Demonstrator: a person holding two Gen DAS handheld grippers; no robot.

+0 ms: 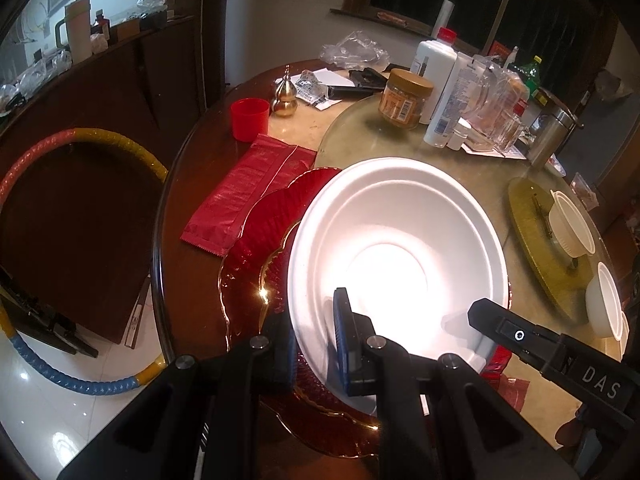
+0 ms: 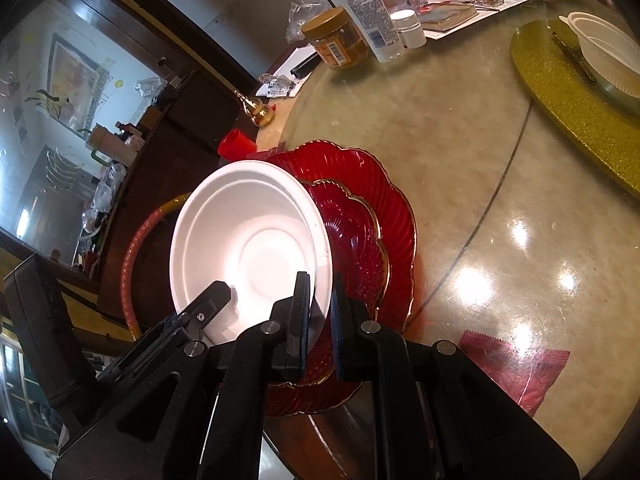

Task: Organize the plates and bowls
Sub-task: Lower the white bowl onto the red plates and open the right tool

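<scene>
A white foam bowl is held tilted over two stacked red glass plates at the table's near edge. My left gripper is shut on the bowl's near rim. My right gripper is shut on the bowl's opposite rim; its finger shows in the left wrist view. The red plates lie under and beside the bowl. Two white plastic bowls sit at the right, one on a gold round mat, also seen in the right wrist view.
A red packet and red cup lie left of the plates. Jar, bottles and plastic clutter fill the far side of the glass turntable. A hoop leans beyond the table edge. Another red packet lies near.
</scene>
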